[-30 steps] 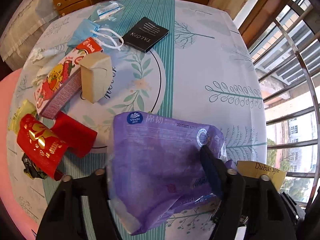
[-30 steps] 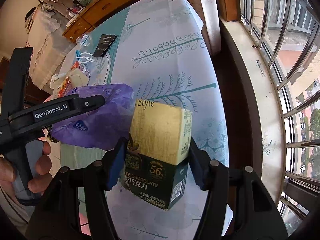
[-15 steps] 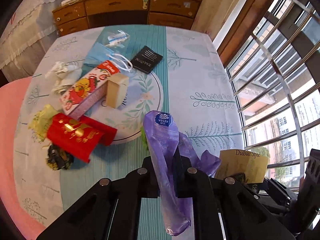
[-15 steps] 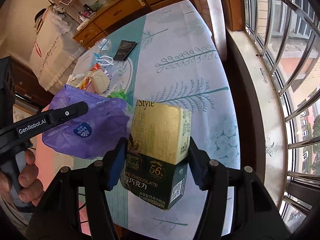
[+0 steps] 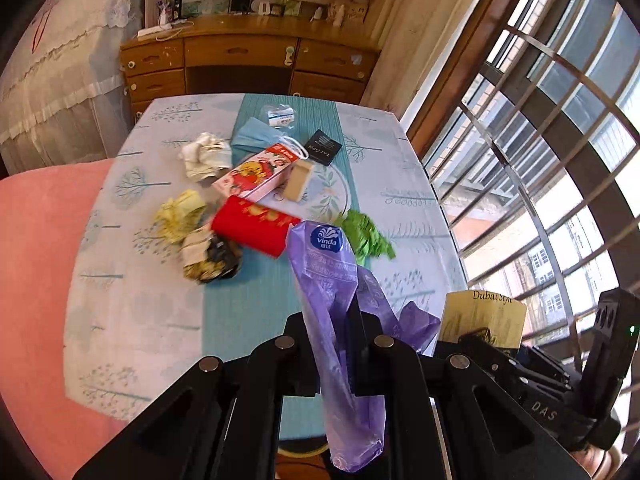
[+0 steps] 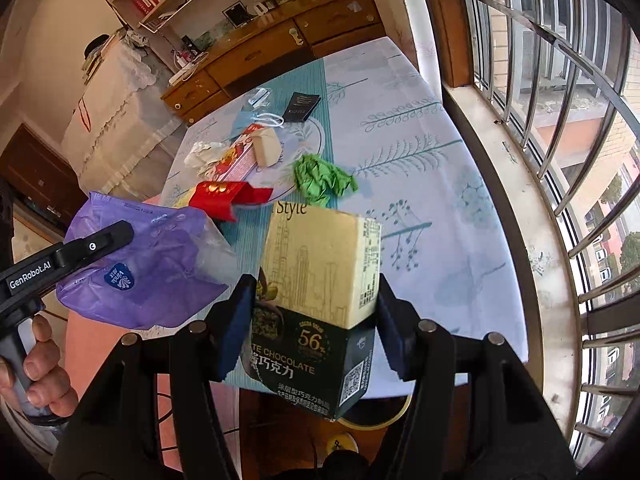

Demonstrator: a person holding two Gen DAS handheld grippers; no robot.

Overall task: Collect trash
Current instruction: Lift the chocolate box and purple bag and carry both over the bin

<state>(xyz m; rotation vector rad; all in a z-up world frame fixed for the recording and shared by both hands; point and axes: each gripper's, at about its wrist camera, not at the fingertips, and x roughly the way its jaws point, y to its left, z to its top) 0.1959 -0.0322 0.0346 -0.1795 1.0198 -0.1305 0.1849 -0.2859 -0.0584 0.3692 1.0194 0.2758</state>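
Observation:
My left gripper (image 5: 334, 344) is shut on a purple Vinda plastic wrapper (image 5: 328, 280), held above the near edge of the table; the wrapper also shows in the right wrist view (image 6: 152, 264). My right gripper (image 6: 316, 312) is shut on a gold and dark green chocolate box (image 6: 320, 280), held above the table's near edge, right of the wrapper; the box also shows in the left wrist view (image 5: 482, 316). Trash lies on the table: a green crumpled paper (image 5: 366, 236), a red envelope (image 5: 254, 224), a yellow wad (image 5: 180, 212), a dark crumpled wrapper (image 5: 210, 258).
Farther on the tablecloth (image 5: 136, 320) lie a red-white carton (image 5: 256, 174), a beige box (image 5: 300, 180), a white tissue (image 5: 204, 156), a blue mask (image 5: 256, 138) and a black card (image 5: 322, 146). A wooden dresser (image 5: 240, 60) stands behind. Window bars (image 5: 540, 160) run along the right.
Both grippers have risen and drawn back from the table with their items. The purple wrapper left the tabletop and uncovered the green paper.

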